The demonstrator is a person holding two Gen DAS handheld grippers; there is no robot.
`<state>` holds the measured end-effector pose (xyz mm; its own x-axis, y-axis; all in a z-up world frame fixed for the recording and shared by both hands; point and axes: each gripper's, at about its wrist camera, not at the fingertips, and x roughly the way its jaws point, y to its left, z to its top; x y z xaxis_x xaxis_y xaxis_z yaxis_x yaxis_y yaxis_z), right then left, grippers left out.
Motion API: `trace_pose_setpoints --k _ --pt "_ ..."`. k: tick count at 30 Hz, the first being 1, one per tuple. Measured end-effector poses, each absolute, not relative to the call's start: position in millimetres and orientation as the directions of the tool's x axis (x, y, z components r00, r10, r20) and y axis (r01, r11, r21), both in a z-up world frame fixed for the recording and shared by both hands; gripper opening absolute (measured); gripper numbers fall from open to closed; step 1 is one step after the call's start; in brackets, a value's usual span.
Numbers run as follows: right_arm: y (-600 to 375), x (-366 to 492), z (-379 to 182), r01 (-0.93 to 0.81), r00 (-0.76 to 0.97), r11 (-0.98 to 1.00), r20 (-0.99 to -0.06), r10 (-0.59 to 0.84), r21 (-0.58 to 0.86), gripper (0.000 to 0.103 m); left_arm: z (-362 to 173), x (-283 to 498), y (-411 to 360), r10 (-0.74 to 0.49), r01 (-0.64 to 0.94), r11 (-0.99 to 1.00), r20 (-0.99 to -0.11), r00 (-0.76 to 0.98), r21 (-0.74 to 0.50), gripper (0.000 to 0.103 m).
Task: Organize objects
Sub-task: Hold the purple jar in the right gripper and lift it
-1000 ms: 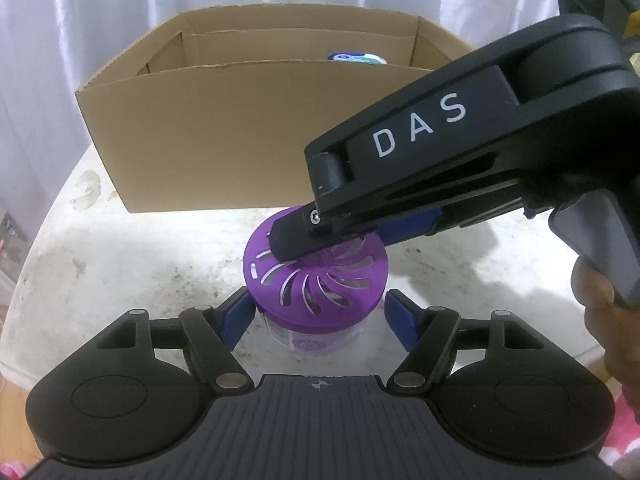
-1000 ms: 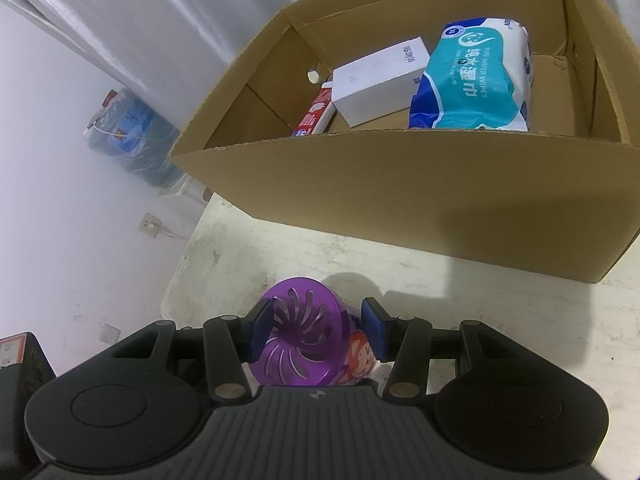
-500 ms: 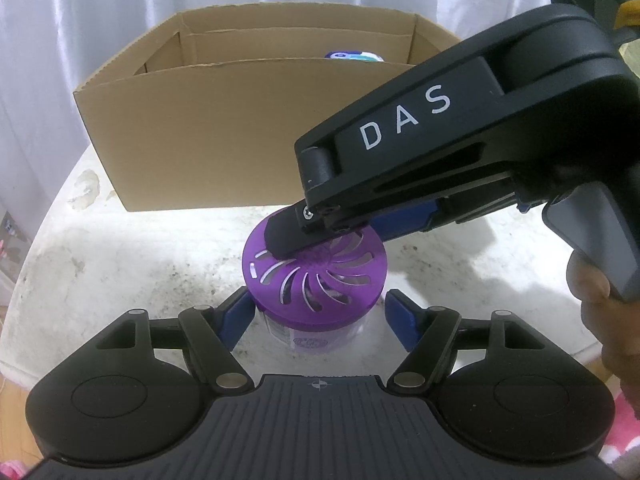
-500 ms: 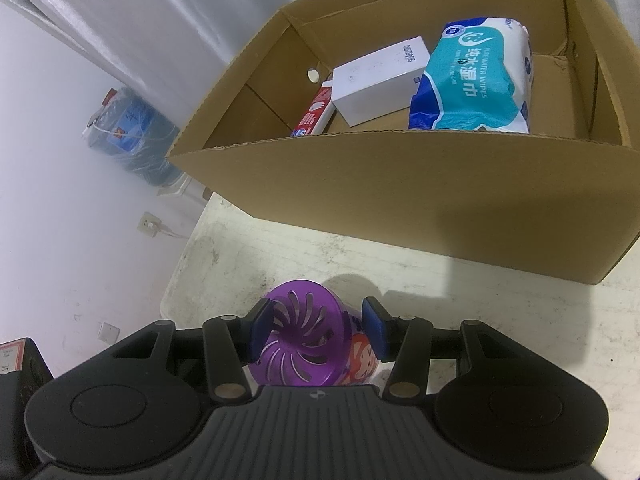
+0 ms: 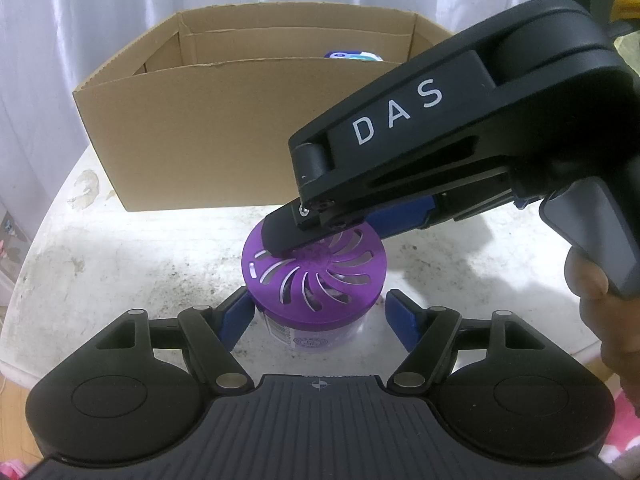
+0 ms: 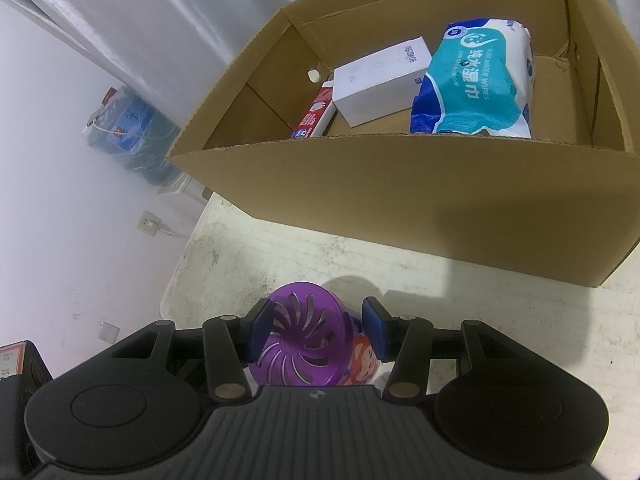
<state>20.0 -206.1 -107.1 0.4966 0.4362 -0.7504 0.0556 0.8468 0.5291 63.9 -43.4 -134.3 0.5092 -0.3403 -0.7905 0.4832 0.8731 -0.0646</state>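
Note:
A round air-freshener jar with a purple slotted lid [image 5: 316, 276] stands on the stained white table [image 5: 120, 264] in front of an open cardboard box [image 5: 224, 128]. My left gripper [image 5: 320, 312] is open, its blue pads on either side of the jar with gaps. My right gripper [image 6: 318, 328] comes in from the right above the jar; its blue pads flank the purple lid [image 6: 300, 340], still apart from it on the right side. In the left wrist view the right gripper's body [image 5: 460, 152] hides the lid's far edge.
The box [image 6: 400, 208] holds a white carton [image 6: 380, 80], a teal pack of wet wipes [image 6: 476, 84] and a red packet [image 6: 316, 112]. The table's left edge [image 6: 176, 272] is close to the jar. A blue water bottle [image 6: 128, 128] stands on the floor by the wall.
The right gripper has shifted slightly left and lower over the lid. The jar and the left gripper have stayed put.

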Motion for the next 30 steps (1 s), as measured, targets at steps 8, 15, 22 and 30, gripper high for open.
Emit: trace_pose_setpoints --k 8,15,22,30 --pt "-206.0 20.7 -107.2 0.055 0.496 0.848 -0.751 0.436 0.528 0.053 -134.0 64.0 -43.3 -0.340 0.483 0.874 -0.791 0.509 -0.064 0.072" --pt "-205.7 21.0 -107.3 0.056 0.496 0.847 -0.751 0.436 0.529 0.053 -134.4 63.9 -43.6 -0.339 0.482 0.874 -0.791 0.510 -0.064 0.072" --pt "-205.8 21.1 -107.4 0.056 0.495 0.847 -0.752 0.436 0.528 0.053 -134.5 63.4 -44.2 -0.339 0.481 0.874 -0.791 0.509 -0.065 0.072" --pt "-206.1 21.8 -107.9 0.059 0.494 0.846 -0.751 0.437 0.530 0.053 -137.1 61.7 -46.5 -0.343 0.481 0.874 -0.789 0.510 -0.069 0.072"
